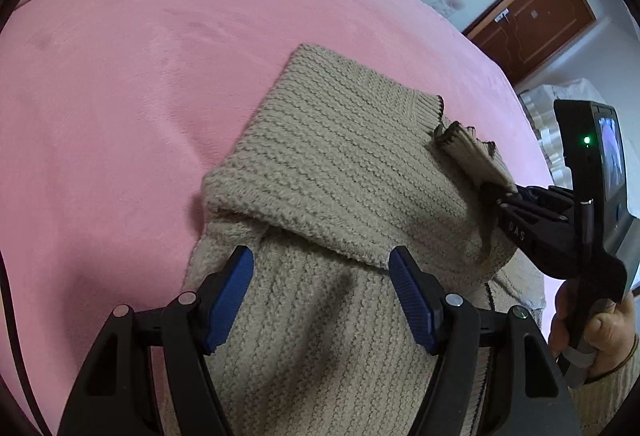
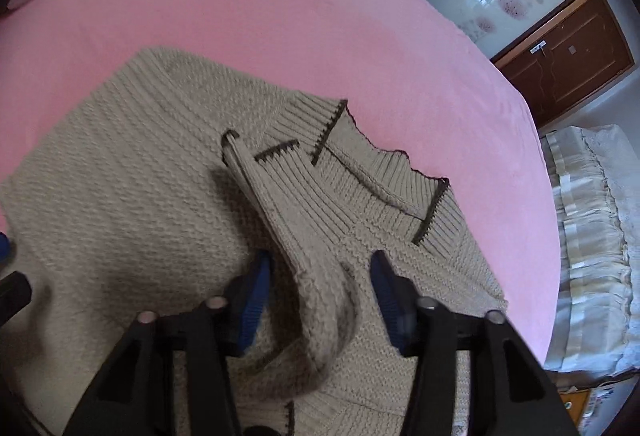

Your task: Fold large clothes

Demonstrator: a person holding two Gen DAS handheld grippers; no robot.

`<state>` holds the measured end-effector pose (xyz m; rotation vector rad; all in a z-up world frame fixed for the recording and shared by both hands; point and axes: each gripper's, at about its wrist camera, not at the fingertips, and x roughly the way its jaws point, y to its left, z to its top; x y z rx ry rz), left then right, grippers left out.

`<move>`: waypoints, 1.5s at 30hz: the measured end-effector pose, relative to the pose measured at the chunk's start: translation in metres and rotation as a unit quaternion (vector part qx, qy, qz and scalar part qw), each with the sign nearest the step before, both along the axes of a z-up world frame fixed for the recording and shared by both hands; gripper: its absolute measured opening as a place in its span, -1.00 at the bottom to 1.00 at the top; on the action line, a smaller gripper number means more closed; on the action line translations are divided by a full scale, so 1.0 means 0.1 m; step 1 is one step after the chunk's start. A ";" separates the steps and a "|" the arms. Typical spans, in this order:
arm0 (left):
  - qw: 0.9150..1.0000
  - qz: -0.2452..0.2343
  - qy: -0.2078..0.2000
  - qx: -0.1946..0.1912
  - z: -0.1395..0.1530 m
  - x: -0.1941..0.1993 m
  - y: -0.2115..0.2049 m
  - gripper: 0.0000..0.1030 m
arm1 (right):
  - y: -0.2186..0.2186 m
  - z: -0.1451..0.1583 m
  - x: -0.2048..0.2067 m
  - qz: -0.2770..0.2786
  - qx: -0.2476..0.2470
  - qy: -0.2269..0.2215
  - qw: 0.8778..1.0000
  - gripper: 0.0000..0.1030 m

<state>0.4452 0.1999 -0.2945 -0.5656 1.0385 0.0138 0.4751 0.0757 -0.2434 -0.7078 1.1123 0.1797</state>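
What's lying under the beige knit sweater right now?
The beige knit sweater lies on a pink bedsheet, which shows all around it. Whatever lies directly beneath the folded layers is covered by the knit.

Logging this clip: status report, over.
Left gripper open over sweater. Right gripper shut on sweater fold. Sweater partly folded on pink bed. Nothing in the way.

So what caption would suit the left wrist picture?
Open left gripper hovers above a beige knit sweater on a pink bed while the right gripper pinches its sleeve.
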 end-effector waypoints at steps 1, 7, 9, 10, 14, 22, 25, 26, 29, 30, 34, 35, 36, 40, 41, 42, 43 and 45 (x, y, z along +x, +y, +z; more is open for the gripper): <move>1.000 -0.002 0.003 0.001 -0.02 0.04 0.01 0.33 | -0.02 0.00 0.02 -0.007 0.003 0.005 1.000 -0.83; 1.000 0.000 0.006 0.000 -0.07 0.15 -0.04 0.33 | -0.38 0.60 0.04 -0.045 0.121 -0.062 0.990 -0.84; 1.000 -0.002 0.000 0.000 -0.06 0.16 -0.07 0.33 | -0.78 0.85 0.07 -0.091 0.203 -0.090 0.971 -0.83; 1.000 -0.003 -0.002 -0.001 -0.06 0.16 -0.11 0.33 | -0.98 0.89 0.09 -0.115 0.235 -0.096 0.960 -0.83; 1.000 -0.015 0.006 0.007 -0.10 0.14 -0.21 0.33 | -1.82 0.55 0.13 -0.242 0.305 -0.073 0.918 -0.81; 0.997 -0.055 -0.002 0.056 0.00 0.07 -0.35 0.33 | -2.77 -0.24 -0.26 -0.319 0.400 0.062 0.857 -0.50; 0.997 -0.052 -0.017 0.059 0.15 0.05 -0.27 0.33 | -2.96 -0.11 -0.35 -0.313 0.380 0.047 0.869 -0.37; 0.997 -0.049 -0.024 0.057 0.20 0.09 -0.23 0.33 | -3.02 -0.07 -0.35 -0.311 0.374 0.042 0.873 -0.35; 0.995 -0.038 -0.044 0.081 0.36 0.21 -0.11 0.33 | -3.13 0.02 -0.33 -0.308 0.365 0.029 0.878 -0.34; 0.994 -0.034 -0.048 0.089 0.41 0.28 -0.06 0.33 | -3.16 0.06 -0.30 -0.307 0.361 0.023 0.880 -0.34; 0.996 -0.029 -0.045 0.070 0.44 0.60 0.14 0.33 | -3.12 0.07 -0.09 -0.296 0.350 0.021 0.888 -0.34; 0.996 -0.029 -0.038 0.070 0.42 0.70 0.18 0.33 | -3.09 0.07 -0.04 -0.292 0.345 0.020 0.892 -0.34; 0.997 -0.027 -0.028 0.071 0.40 0.85 0.23 0.33 | -3.05 0.06 -0.01 -0.287 0.342 0.020 0.895 -0.34; 0.997 -0.028 -0.009 0.066 0.26 1.25 0.26 0.33 | -2.93 0.04 0.13 -0.267 0.322 0.019 0.908 -0.35; 0.998 -0.030 -0.006 0.060 0.24 1.32 0.29 0.33 | -2.91 0.03 0.16 -0.264 0.317 0.019 0.911 -0.34; 0.998 -0.030 -0.003 0.058 0.21 1.41 0.28 0.33 | -2.88 0.02 0.20 -0.260 0.311 0.017 0.914 -0.34; 0.998 -0.036 -0.002 0.056 0.18 1.48 0.27 0.33 | -2.88 0.02 0.22 -0.258 0.309 0.018 0.915 -0.34; 0.997 -0.041 0.012 0.065 0.08 1.64 0.21 0.33 | -2.88 0.01 0.25 -0.253 0.307 0.019 0.917 -0.34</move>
